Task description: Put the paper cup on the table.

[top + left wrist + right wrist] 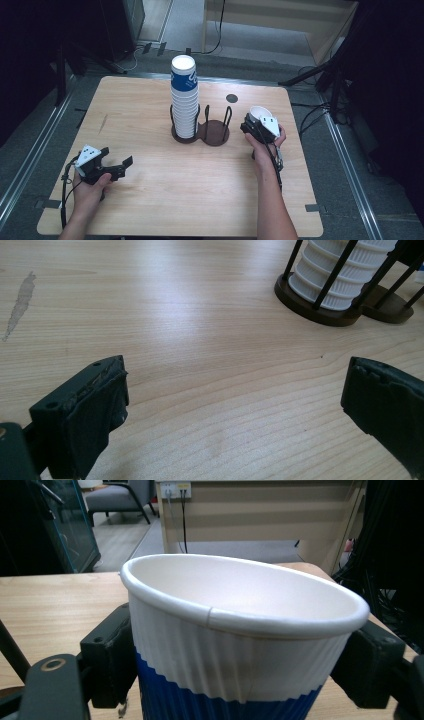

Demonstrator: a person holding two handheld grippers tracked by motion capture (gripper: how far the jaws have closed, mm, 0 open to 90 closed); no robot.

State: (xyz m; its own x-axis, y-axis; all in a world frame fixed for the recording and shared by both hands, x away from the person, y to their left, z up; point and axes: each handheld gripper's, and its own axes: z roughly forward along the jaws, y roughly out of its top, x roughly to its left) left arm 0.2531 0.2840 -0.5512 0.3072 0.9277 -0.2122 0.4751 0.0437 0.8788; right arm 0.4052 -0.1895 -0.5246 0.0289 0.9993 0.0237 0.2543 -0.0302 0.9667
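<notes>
A tall stack of white and blue paper cups (pixel 184 97) stands in the left ring of a dark double cup holder (pixel 216 134) at the table's middle; its ribbed lower part (pixel 340 275) shows in the left gripper view. The holder's right ring is empty. My right gripper (pixel 257 123) sits to the right of the holder, shut on a single paper cup (pixel 260 113) with a white ribbed top and blue base (pixel 235 655), pinched between both jaws and squeezed slightly oval. My left gripper (pixel 117 165) rests low at the table's front left, open, nothing between its jaws (pixel 235 405).
The wooden table (pixel 150 195) has a dark round hole (pixel 231 98) near its far edge and a grey smear (pixel 20 302) on the left. Cables trail from each gripper. Stands and cables crowd the floor around the table.
</notes>
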